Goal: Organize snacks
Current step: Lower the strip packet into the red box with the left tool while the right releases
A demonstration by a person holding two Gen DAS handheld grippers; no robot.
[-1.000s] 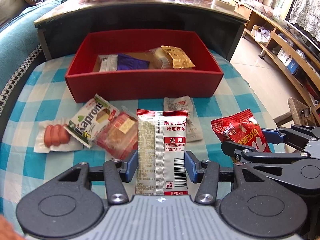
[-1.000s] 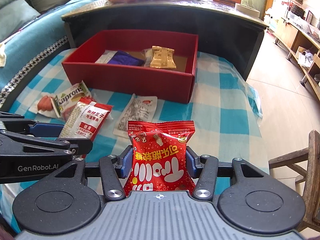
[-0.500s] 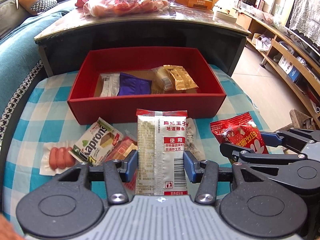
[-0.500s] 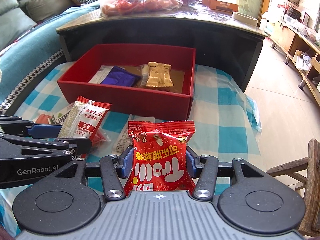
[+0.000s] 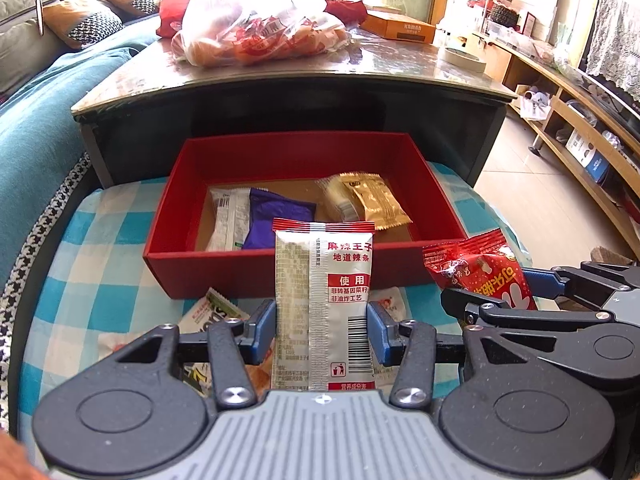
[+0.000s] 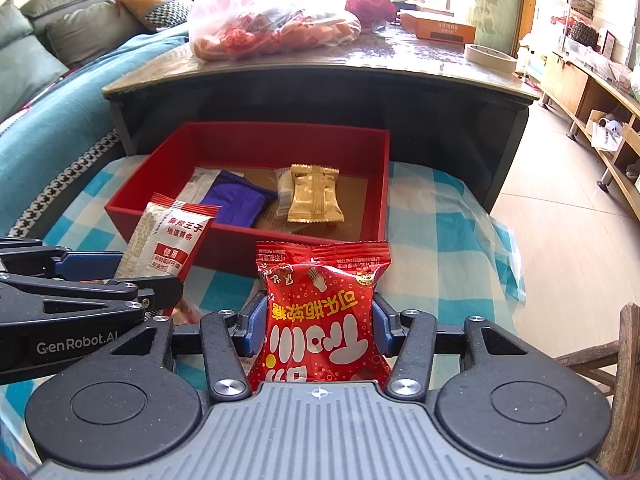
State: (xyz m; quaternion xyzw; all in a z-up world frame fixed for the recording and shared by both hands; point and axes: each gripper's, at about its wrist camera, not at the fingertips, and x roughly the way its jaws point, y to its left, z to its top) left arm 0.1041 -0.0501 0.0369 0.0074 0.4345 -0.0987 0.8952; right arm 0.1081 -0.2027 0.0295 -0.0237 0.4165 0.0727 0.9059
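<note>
My left gripper holds a silver spicy-strip packet upright between its blue pads, and its jaws are closing on it. My right gripper is shut on a red candy bag, also upright. Both packets hang above the checked cloth, just short of the front wall of the red box. Inside the box lie a grey-white packet, a purple packet and a gold packet. The right wrist view shows the left gripper at the left with the silver packet.
Loose snacks lie on the blue checked cloth under my left gripper. A dark low table behind the box bears a plastic bag of snacks, an orange box and a tape roll. There is a teal sofa on the left and a wooden chair on the right.
Both grippers have risen and moved toward the red box with their packets. The loose snacks on the cloth have slid down and mostly out of view.
</note>
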